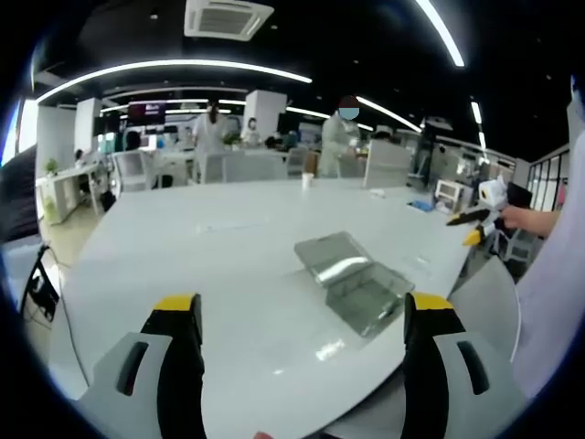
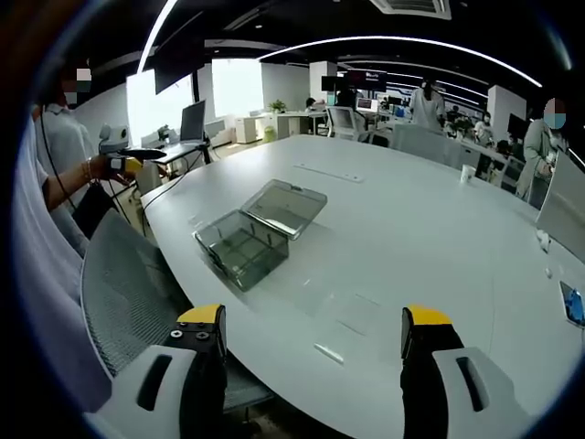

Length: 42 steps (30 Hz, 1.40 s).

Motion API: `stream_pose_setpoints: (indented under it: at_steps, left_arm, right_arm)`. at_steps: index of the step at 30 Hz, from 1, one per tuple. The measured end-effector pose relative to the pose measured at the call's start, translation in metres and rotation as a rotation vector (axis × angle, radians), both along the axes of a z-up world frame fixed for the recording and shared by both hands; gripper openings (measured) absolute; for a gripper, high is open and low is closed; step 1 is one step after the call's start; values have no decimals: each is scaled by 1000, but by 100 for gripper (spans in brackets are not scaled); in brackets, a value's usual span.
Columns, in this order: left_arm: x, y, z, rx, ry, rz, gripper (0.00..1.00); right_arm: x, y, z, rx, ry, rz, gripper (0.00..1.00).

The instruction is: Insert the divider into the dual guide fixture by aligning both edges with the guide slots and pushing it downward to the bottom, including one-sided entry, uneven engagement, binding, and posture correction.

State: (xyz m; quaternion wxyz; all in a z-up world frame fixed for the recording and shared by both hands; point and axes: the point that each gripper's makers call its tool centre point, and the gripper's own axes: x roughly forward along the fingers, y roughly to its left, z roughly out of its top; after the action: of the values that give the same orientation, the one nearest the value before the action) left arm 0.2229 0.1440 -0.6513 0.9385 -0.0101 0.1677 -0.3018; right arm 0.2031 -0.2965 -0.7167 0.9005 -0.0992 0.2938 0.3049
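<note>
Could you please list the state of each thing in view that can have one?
left gripper: open, empty, held above the table edge.
right gripper: open, empty.
clear box: open, lid swung back flat on the white table.
cup: upright at the far edge.
mesh chair: unoccupied.

No readable text, label, brand or number anywhere. Wall screen [image 1: 146, 112] beyond far table edge too blurred to read; items at table's far corner too small.
</note>
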Motion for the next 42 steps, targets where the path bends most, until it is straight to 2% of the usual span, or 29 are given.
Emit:
stream_pose_setpoints:
  at_steps: [27, 38, 42]
  left_arm:
    - [6, -5, 6, -15, -12, -7, 89]
    - [7, -11, 8, -9, -14, -28, 89]
    - [6, -13, 7, -7, -9, -31, 89]
  right_arm:
    - [1, -5, 2, -4, -1, -21, 75]
    - [-5, -13, -6, -7, 23, -60, 72]
    - [0, -14, -10, -11, 34, -82, 70]
